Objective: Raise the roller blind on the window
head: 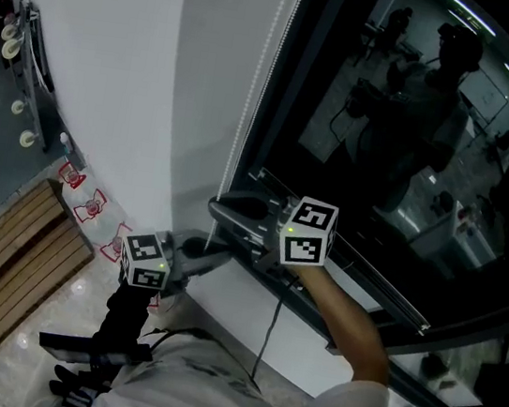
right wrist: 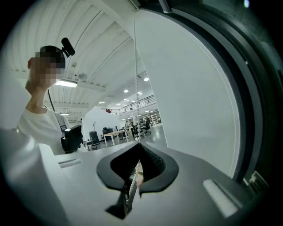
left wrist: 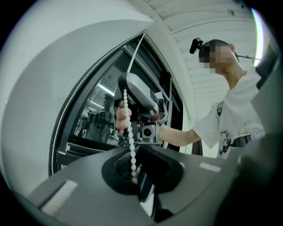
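Forearm outstretched — right tongs on chain

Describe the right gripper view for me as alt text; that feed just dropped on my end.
The right gripper is shut on the white bead chain, which runs straight up from its jaws beside a white wall. A person stands at the left, with a lit office in the distance.
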Demonstrator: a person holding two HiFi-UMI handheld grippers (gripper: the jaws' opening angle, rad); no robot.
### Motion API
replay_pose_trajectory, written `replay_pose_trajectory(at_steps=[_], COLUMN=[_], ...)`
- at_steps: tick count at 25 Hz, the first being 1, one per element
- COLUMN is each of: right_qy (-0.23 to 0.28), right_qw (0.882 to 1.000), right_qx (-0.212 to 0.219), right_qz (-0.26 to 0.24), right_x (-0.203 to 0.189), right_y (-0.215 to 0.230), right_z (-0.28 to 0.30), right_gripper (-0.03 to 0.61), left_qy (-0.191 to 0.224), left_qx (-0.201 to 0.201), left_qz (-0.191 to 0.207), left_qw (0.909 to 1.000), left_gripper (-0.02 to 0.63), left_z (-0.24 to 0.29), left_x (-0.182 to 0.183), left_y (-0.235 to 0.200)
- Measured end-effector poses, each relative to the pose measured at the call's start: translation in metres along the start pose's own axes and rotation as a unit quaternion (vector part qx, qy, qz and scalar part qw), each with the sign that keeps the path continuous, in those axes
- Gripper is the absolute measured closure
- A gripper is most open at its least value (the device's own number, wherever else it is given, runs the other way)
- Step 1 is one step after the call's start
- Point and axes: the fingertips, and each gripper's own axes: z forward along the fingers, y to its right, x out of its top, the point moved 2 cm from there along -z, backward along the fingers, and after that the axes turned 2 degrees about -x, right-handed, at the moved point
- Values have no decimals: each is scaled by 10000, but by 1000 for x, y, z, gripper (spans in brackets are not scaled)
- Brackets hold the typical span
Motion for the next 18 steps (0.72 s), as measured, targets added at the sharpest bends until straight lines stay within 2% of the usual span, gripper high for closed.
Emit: replay_pose_trajectory(at_steps=[5, 10, 12, 15, 16, 18], right_qy=[-263, -275, -202, -190, -241, -170], right_qw=[9991, 9982, 9984, 9996, 9997, 9999], right_qx=[2, -42, -3, -11, -19, 9], right_qz=[337, 540, 529, 213, 91, -8], right_x=[-43, -59, -60, -58, -57, -44], right_y=[2, 7, 6, 4, 4, 4], right_z=[7, 4, 2, -1, -3, -7], right_gripper=[571, 571, 571, 566, 539, 427], left_qy=[-34, -193, -171, -100, -94, -87], left_qx=[24, 34, 28, -8, -25, -37], left_qz=[-64, -132, -165, -132, -107, -83], left_qw=[10000, 9997, 9997, 9999, 9999, 9999], left_gripper=[615, 615, 615, 615, 615, 615], left_z=[-1, 0, 1, 1, 1, 0], left_x=[-5, -13, -14, -9, -8, -6], left_y=[-2, -3, -3, -1, -1, -1])
